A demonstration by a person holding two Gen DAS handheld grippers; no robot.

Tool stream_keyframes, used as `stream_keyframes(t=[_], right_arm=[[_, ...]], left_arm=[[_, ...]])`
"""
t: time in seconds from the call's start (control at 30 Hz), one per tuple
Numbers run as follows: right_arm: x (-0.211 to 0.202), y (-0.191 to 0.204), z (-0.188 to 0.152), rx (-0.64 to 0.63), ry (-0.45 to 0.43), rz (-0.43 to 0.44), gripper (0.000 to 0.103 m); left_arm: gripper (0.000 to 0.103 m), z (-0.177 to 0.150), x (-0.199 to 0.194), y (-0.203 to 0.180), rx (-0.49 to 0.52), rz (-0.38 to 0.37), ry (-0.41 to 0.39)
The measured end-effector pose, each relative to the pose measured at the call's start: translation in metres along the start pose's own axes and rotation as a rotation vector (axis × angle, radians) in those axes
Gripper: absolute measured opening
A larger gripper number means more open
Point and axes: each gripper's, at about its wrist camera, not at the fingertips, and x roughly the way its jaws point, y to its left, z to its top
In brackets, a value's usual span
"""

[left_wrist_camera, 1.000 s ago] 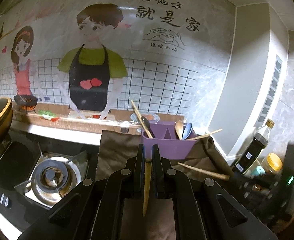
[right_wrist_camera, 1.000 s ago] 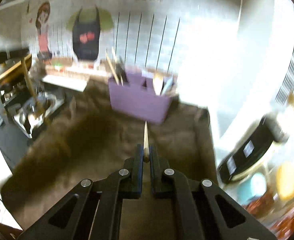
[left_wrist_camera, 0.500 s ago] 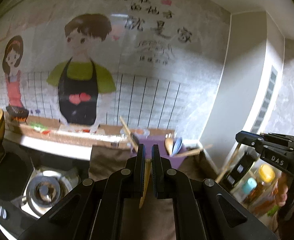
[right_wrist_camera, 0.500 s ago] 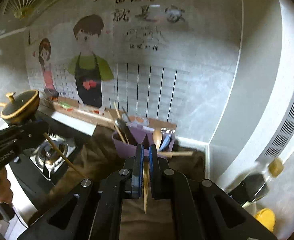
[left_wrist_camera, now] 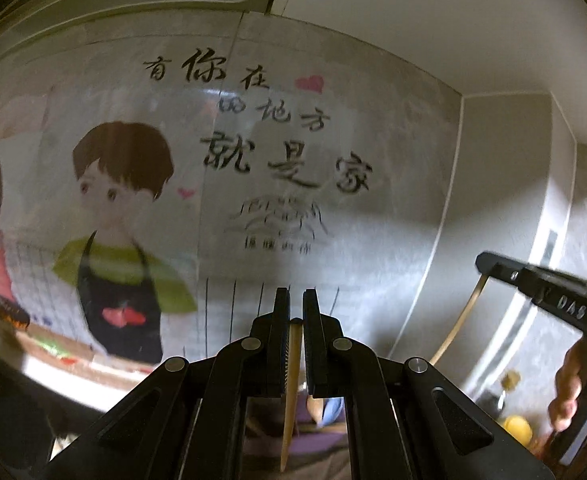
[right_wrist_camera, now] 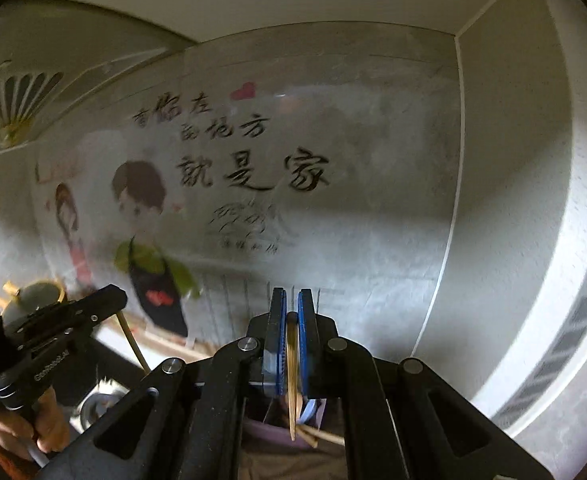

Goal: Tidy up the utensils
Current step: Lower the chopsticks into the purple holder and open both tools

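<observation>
My left gripper is shut on a wooden chopstick that hangs down between the fingers, raised high and facing the wall. My right gripper is shut on another wooden chopstick, also raised. The purple utensil holder shows only partly, low behind each gripper; it also peeks out in the left wrist view with a wooden spoon and a blue spoon in it. Each view shows the other gripper with its chopstick: right one, left one.
The wall mural of a cartoon couple fills both views. A gas burner and a pot lie at the left. A dark bottle and a yellow-lidded jar stand at the right. A brown cloth covers the counter.
Both grippers have risen and tilted upward with their chopsticks, so the counter and purple holder dropped to the bottom edge and the wall fills the views.
</observation>
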Motion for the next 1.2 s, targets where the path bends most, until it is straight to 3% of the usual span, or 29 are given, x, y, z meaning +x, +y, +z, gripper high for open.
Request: stream_keyframes(t=[0.23, 0.43, 0.77, 0.87, 0.97, 1.1, 1.2], right_arm=[[0.057, -0.003, -0.006, 0.002, 0.024, -0.017, 0.005], [0.108, -0.004, -0.026, 0.029, 0.084, 0.006, 0.005], [0.183, -0.013, -0.087, 0.093, 0.272, 0.015, 0.005], [0.191, -0.013, -0.103, 0.095, 0.317, 0.007, 0.005], [0.195, -0.015, -0.117, 0.089, 0.357, -0.019, 0.007], [0.189, -0.017, -0.123, 0.076, 0.391, -0.011, 0.009], [0.173, -0.015, -0.120, 0.031, 0.355, -0.028, 0.015]], left_arm=[[0.006, -0.002, 0.056, 0.001, -0.014, -0.007, 0.014], [0.006, -0.031, 0.105, 0.012, -0.022, -0.013, 0.098], [0.007, -0.086, 0.164, 0.028, -0.041, -0.038, 0.274], [0.012, -0.099, 0.174, 0.033, -0.068, -0.056, 0.311], [0.031, -0.103, 0.172, 0.037, -0.085, -0.056, 0.304], [0.031, -0.097, 0.167, 0.038, -0.090, -0.037, 0.317], [0.031, -0.086, 0.150, 0.039, -0.092, -0.014, 0.277]])
